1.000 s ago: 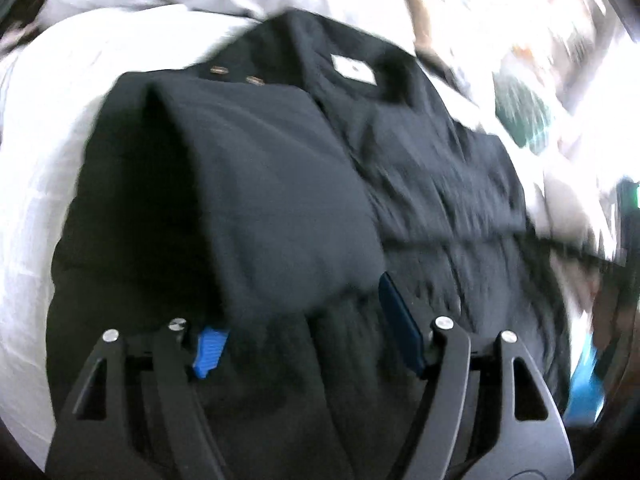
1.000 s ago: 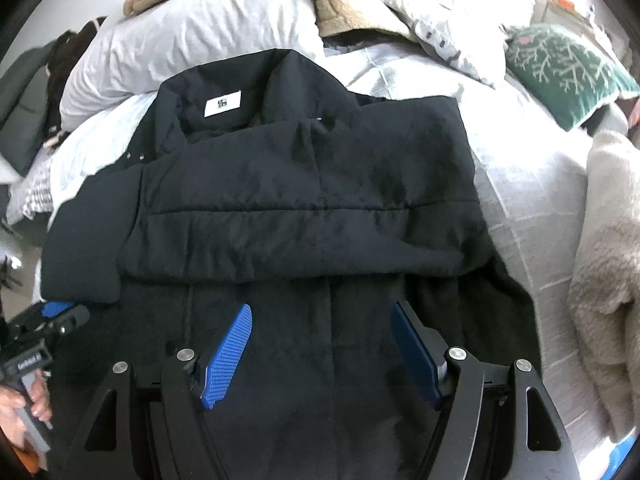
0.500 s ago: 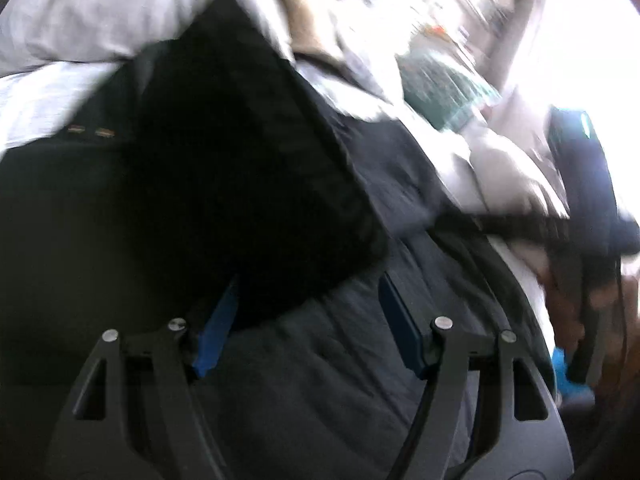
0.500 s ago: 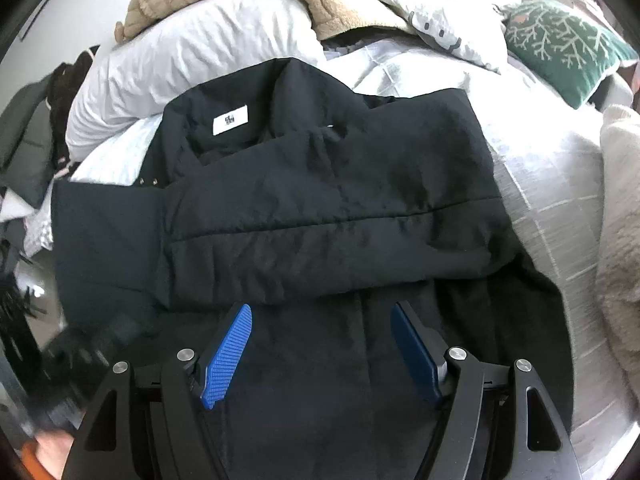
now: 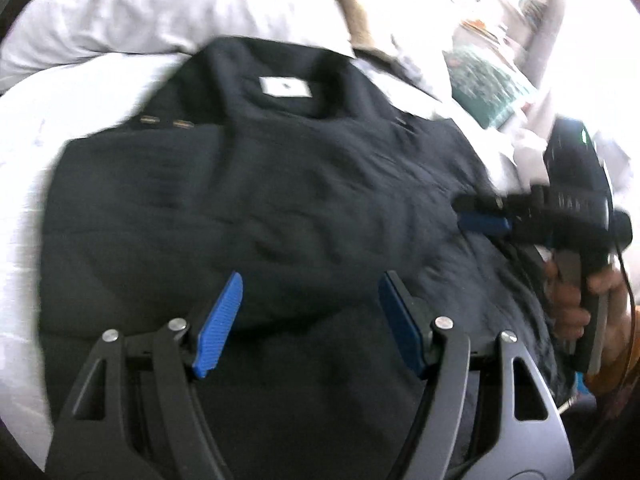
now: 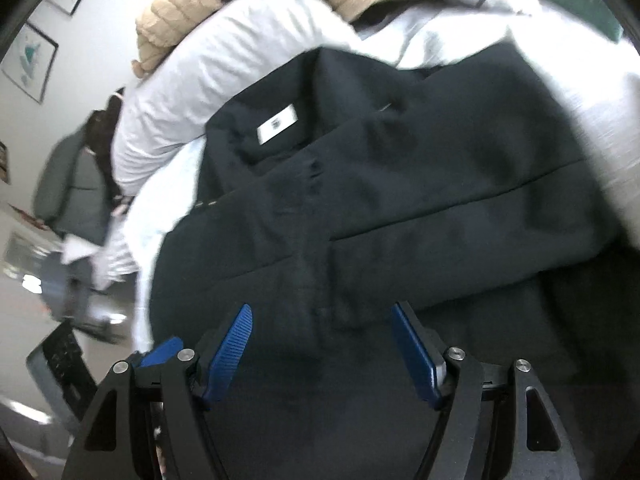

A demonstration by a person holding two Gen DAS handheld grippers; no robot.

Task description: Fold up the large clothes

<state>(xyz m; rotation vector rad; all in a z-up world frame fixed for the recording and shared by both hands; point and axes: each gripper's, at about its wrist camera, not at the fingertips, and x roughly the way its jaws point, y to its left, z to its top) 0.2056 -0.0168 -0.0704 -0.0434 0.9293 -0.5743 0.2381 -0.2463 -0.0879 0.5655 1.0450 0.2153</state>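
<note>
A white pillow lay at the upper left. My dark coat lay spread on the bed, filling mid-frame, white label near the top. My left tongs hung apart over it, holding nothing. My right tongs were closing, still clear of the cloth.

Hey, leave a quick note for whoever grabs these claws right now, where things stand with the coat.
Left claw: open, empty, over the coat's lower half.
Right claw: closing a little, nothing between the pads, also above the lower half.
Black coat: flat on the white bed, collar label up, both sleeves folded across the chest.
Left: fold the bottom up toward the collar.
</note>
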